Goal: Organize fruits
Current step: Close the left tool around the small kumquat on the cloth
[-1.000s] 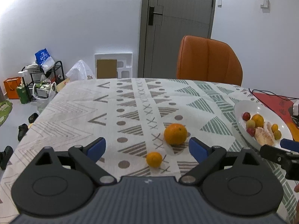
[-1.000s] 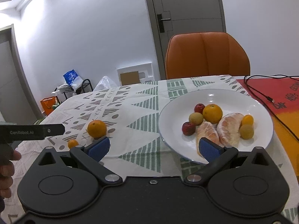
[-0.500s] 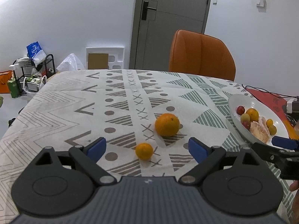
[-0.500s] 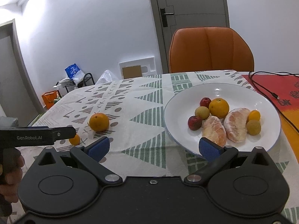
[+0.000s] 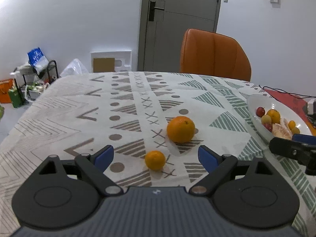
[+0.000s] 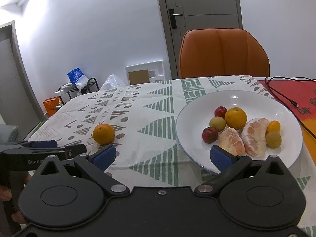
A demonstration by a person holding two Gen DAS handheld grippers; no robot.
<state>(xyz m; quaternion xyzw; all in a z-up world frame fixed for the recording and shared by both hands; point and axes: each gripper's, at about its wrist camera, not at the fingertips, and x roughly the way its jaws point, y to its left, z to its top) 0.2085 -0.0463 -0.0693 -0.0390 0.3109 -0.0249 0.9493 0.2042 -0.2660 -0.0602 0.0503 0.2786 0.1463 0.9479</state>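
A small tangerine (image 5: 155, 160) lies on the patterned tablecloth, right between the open fingers of my left gripper (image 5: 156, 157). Just beyond it rests a larger orange (image 5: 180, 129), also seen in the right wrist view as the orange (image 6: 103, 134). A white plate (image 6: 197, 122) at the right holds several fruits: an orange (image 6: 235, 118), two peeled citrus pieces (image 6: 254, 136), red and yellow small fruits. My right gripper (image 6: 162, 157) hovers open and empty before the plate's near left rim. The left gripper (image 6: 53, 148) shows at the left edge of the right wrist view, hiding the tangerine there.
An orange chair (image 5: 214, 56) stands at the table's far side before a grey door (image 5: 179, 23). A black cable (image 6: 282, 94) runs over a red mat (image 6: 292, 96) right of the plate. Bags and a rack (image 5: 33, 79) crowd the floor at the left.
My left gripper has come forward and lower, so the tangerine now lies between its fingers. My right gripper has drawn slightly closer to the plate.
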